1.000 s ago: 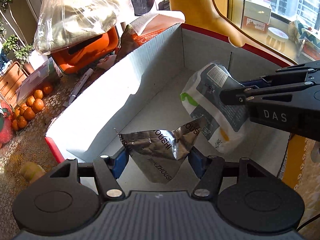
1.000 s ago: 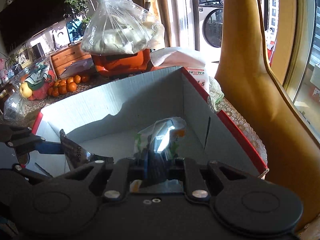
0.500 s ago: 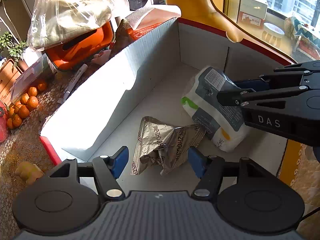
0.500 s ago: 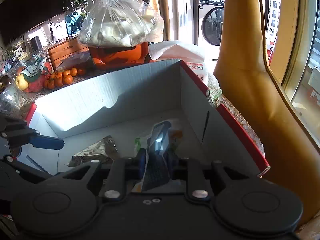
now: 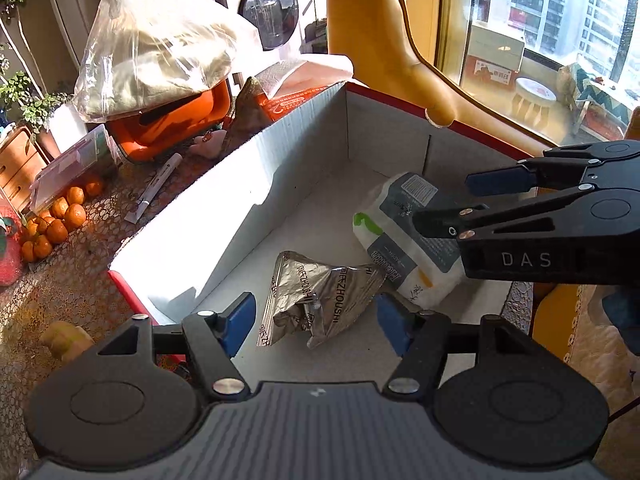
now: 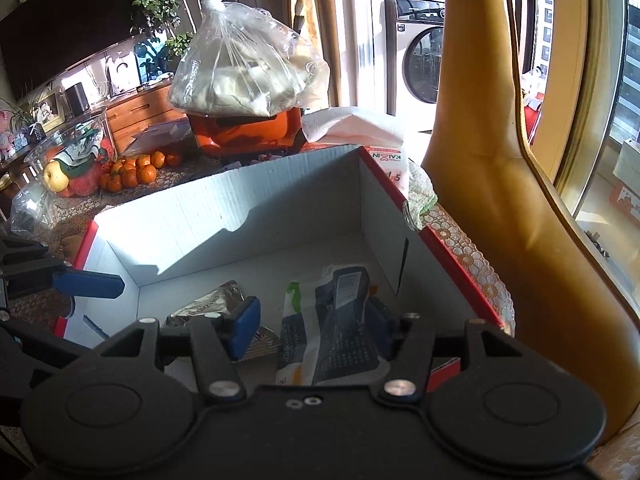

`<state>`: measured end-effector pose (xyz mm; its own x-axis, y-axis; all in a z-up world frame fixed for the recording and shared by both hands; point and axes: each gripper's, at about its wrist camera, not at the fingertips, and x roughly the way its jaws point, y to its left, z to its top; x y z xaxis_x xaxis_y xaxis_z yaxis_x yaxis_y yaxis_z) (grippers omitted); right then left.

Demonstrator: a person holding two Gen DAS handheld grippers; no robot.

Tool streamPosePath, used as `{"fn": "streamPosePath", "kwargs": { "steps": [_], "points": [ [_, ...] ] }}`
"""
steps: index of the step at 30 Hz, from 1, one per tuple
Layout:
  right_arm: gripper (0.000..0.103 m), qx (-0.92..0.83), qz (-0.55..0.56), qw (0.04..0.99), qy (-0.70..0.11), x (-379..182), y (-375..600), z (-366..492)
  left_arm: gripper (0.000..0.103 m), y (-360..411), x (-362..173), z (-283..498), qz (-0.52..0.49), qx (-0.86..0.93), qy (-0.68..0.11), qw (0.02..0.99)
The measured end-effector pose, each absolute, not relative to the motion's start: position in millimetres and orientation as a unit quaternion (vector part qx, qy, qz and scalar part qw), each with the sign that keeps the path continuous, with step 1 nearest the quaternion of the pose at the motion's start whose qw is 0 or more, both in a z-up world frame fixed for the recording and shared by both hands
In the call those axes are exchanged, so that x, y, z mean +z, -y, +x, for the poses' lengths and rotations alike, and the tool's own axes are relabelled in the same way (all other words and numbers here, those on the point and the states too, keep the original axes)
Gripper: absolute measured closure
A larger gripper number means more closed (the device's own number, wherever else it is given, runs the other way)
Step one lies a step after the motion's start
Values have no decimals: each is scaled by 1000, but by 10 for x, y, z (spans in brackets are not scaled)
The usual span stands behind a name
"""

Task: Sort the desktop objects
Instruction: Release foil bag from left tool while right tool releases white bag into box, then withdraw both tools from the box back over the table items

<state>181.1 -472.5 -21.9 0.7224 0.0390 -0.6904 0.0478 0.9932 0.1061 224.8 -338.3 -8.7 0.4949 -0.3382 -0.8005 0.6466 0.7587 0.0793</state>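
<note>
1. Two grippers hang over one white cardboard box [image 5: 224, 200] with a red rim. The left gripper [image 5: 316, 320], at the bottom of its own view, has its blue pads spread wide and holds nothing.
2. Just past those pads a crumpled silver foil packet [image 5: 320, 300] lies loose on the box floor, low in the middle of the frame.
3. Touching the foil's right corner is a white and grey pouch [image 5: 400, 248] with a green mark — it lies flat on the floor too.
4. The right gripper [image 5: 452, 204] reaches in from the right edge, its fingers parted above the pouch; in its own view the pouch [image 6: 332, 328] sits between the open pads [image 6: 244, 326], and whether either pad touches it I cannot tell.
5. Beyond the box, upper left, an orange container [image 5: 168, 124] carries a clear plastic bag [image 5: 160, 52] — small oranges [image 5: 56, 224] lie at the left edge.
</note>
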Motion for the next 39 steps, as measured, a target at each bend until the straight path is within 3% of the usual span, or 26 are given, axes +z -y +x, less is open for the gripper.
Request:
{"fn": "streamPosePath", "kwargs": {
  "steps": [23, 29, 32, 39],
  "points": [
    [38, 50, 22, 943, -328, 367, 4080, 1294, 37, 2697, 406, 1596, 133, -285, -362, 877],
    [27, 74, 20, 951, -299, 462, 3900, 1112, 30, 2417, 513, 1406, 109, -279, -349, 888],
    [23, 82, 22, 954, -286, 512, 3820, 1025, 21, 2299, 583, 1287, 103, -278, -335, 894],
    [15, 93, 17, 958, -270, 582, 3624, 855, 15, 1999, 653, 1041, 80, -264, -319, 907]
  ]
}}
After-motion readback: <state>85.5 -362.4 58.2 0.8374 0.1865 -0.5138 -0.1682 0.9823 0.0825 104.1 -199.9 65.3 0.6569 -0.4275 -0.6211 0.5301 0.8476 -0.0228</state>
